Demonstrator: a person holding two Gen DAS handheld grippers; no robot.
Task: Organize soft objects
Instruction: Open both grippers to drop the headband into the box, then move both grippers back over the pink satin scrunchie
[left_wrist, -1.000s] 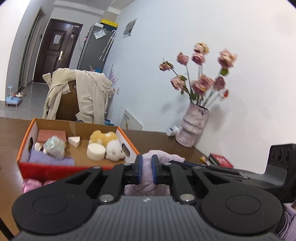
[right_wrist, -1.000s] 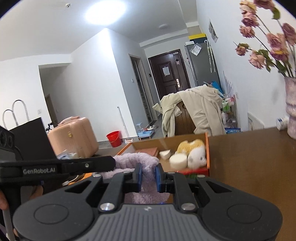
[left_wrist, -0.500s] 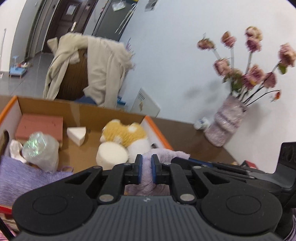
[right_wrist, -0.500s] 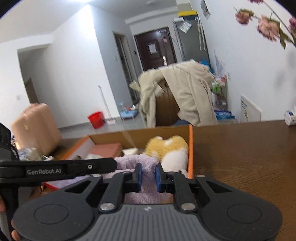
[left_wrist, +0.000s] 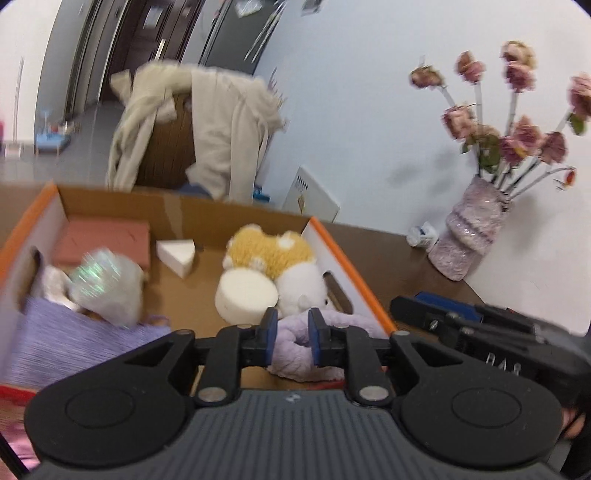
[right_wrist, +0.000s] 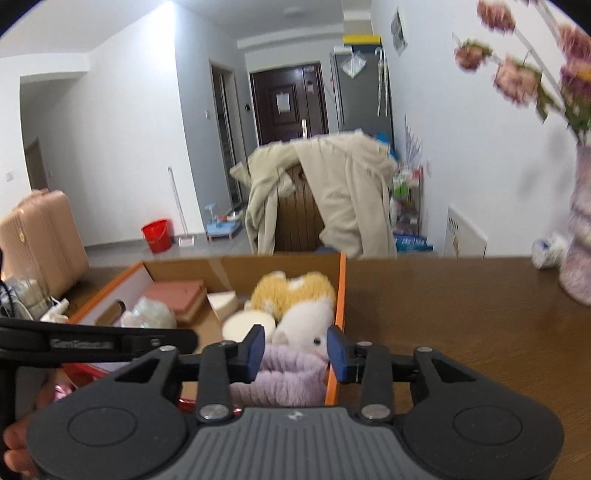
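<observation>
A fluffy lilac cloth (left_wrist: 303, 350) lies inside the near right corner of the orange-edged cardboard box (left_wrist: 347, 254). My left gripper (left_wrist: 292, 334) has its jaws partly apart around a fold of the cloth. My right gripper (right_wrist: 295, 352) is open, with the cloth (right_wrist: 284, 376) lying between and below its jaws. The box also holds a yellow and white plush toy (left_wrist: 280, 258), a round white sponge (left_wrist: 245, 295), a white wedge (left_wrist: 176, 254), a pink block (left_wrist: 105, 240), a clear bag (left_wrist: 107, 284) and a purple knit cloth (left_wrist: 74, 343).
The box stands on a brown wooden table (right_wrist: 461, 314). A lilac vase of dried pink flowers (left_wrist: 469, 236) stands at the table's back right by the wall. A chair draped with a beige coat (right_wrist: 325, 195) is behind the box.
Both grippers moved forward over the box with the lilac cloth. The right gripper opened and let go of it; the left gripper's jaws widened. The cloth now lies in the box.
</observation>
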